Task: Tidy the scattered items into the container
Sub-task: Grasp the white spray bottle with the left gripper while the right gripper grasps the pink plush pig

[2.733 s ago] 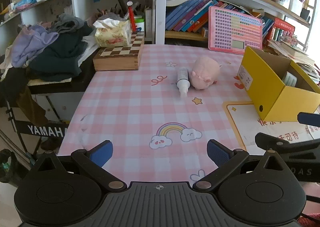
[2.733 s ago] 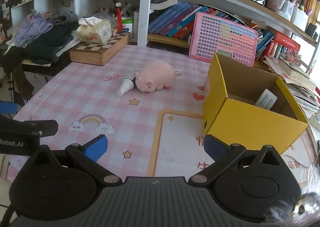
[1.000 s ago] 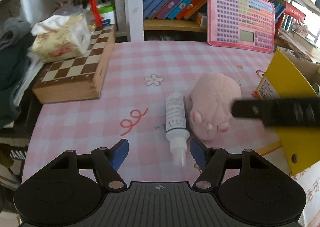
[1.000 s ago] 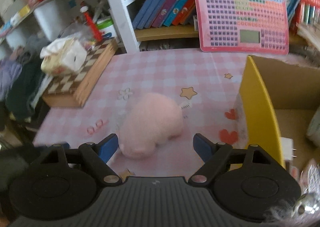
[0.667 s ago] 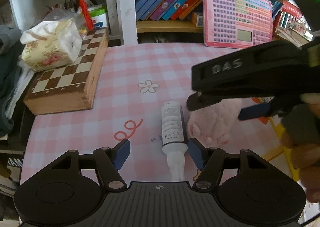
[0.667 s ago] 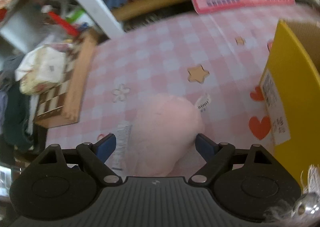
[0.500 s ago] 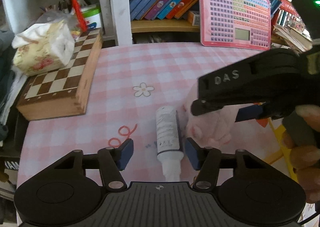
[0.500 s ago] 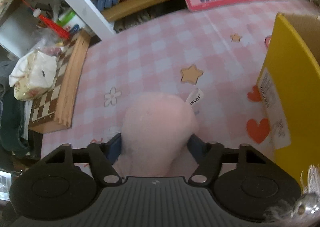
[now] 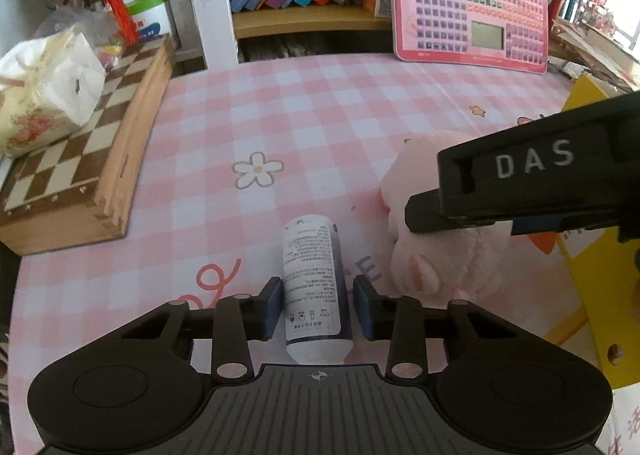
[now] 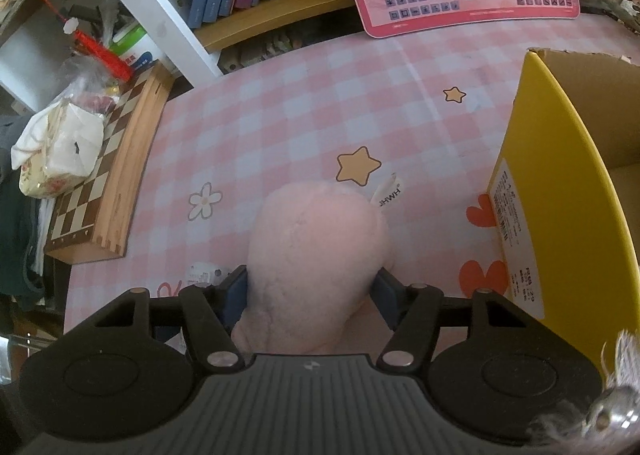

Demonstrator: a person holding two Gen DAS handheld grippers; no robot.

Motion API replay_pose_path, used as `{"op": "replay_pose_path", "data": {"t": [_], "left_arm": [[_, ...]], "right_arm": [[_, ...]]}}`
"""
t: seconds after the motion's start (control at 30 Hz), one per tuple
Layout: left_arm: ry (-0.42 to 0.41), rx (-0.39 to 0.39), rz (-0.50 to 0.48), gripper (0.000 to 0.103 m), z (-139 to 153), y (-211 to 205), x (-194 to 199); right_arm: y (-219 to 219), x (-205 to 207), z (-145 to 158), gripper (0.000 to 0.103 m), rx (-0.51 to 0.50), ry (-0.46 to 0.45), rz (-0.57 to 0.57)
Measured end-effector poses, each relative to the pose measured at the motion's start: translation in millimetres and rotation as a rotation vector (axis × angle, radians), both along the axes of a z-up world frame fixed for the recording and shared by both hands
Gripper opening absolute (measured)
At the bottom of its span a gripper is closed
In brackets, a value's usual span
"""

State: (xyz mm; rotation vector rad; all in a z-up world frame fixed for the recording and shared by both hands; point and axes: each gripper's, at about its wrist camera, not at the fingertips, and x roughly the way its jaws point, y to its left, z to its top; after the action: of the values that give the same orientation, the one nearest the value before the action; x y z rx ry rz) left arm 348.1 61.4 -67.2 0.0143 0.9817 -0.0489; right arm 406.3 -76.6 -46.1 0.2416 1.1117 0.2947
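Note:
A white squeeze bottle [image 9: 314, 275] lies on the pink checked tablecloth, nozzle toward me. My left gripper [image 9: 318, 305] straddles it, both blue pads close against its sides. A pink plush pig [image 10: 316, 255] lies just right of the bottle; it also shows in the left wrist view [image 9: 436, 255]. My right gripper [image 10: 310, 297] is closed on the pig's body, pads pressed into its sides; its black body [image 9: 540, 175] crosses the left wrist view. The yellow cardboard box [image 10: 560, 195] stands open to the right of the pig.
A wooden chessboard box [image 9: 80, 159] with a tissue pack [image 9: 44, 95] on it sits at the left. A pink toy keyboard [image 9: 468, 7] leans against the bookshelf at the back. Dark clothes [image 10: 16, 239] hang past the table's left edge.
Both grippers came down over the items and narrowed. The left one closed in around the bottle; the right one closed onto the plush pig.

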Motion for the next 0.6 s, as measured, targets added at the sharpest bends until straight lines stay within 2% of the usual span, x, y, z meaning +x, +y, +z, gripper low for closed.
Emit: {"op": "replay_pose_path", "data": {"t": [0.1,0.17,0.23,0.33,0.6], "left_arm": [[-0.010,0.023,-0.010,0.033,0,-3,-1],[-0.011,0.009,-0.001,0.031,1,-1,-2],[-0.005,-0.007,0.014,0.031,3,1,-4],[0.005,-0.051,0.054,0.031,7,9,-9],[-0.025,-0.169,0.125,0.031,21,34,-49]], "right_arm": [[-1,0,0,0.063,-0.001,0.002,0.008],[0,-1,0,0.062,-0.004,0.001,0.006],[1,-2,1,0.057,-0.004,-0.003,0.015],[2,-7,6,0.052,0.007,-0.010,0.040],[3,-39,23,0.051,0.021,-0.072,0.107]]}}
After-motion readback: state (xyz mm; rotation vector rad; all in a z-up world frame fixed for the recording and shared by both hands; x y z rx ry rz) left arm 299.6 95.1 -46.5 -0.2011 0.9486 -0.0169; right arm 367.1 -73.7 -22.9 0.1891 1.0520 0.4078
